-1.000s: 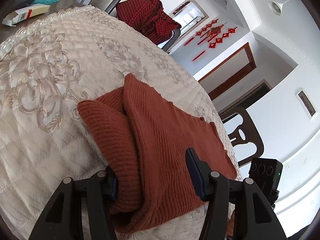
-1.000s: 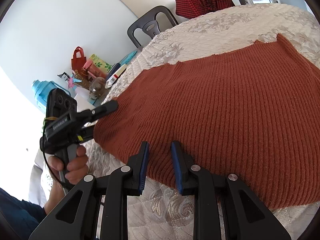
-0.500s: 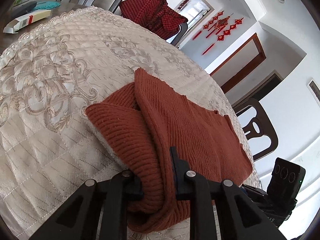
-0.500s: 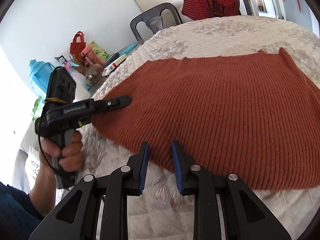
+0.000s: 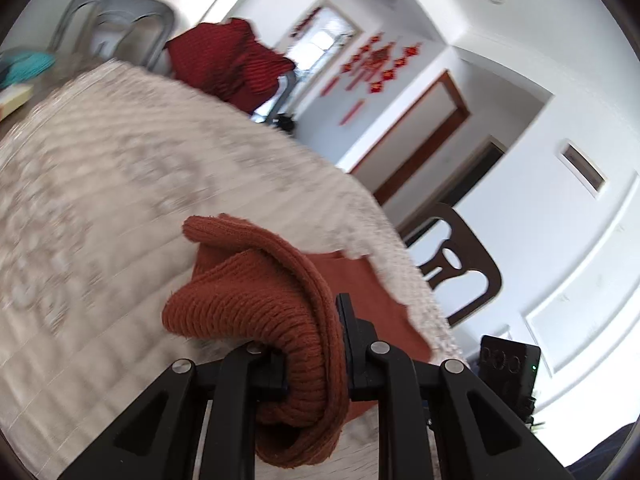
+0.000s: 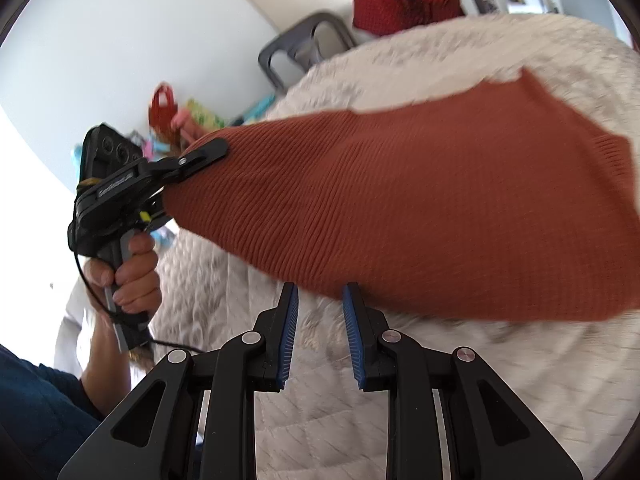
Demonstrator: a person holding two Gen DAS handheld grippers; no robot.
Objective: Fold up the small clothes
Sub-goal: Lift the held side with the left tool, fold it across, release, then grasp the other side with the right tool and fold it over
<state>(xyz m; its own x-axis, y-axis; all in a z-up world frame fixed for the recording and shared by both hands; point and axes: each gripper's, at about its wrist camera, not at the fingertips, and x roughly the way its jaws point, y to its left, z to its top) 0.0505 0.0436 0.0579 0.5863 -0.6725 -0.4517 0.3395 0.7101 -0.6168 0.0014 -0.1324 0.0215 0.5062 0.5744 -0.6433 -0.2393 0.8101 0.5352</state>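
Over quilted tablecloth: left gripper pinching bunched rust sweater, corner lifted; right gripper jaws apart, seemingly empty near hem.

The left claw is clamped tight on gathered knit, its handle held in a fist; the right claw hangs parted, gripping nothing.

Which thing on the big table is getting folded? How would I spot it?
Find the round table under the cream quilted cloth. The rust-orange ribbed knit top lies spread on it, one corner pinched in the left gripper. Don't confuse it with the dark red checked garment draped on a chair behind the table: that one is darker and untouched.
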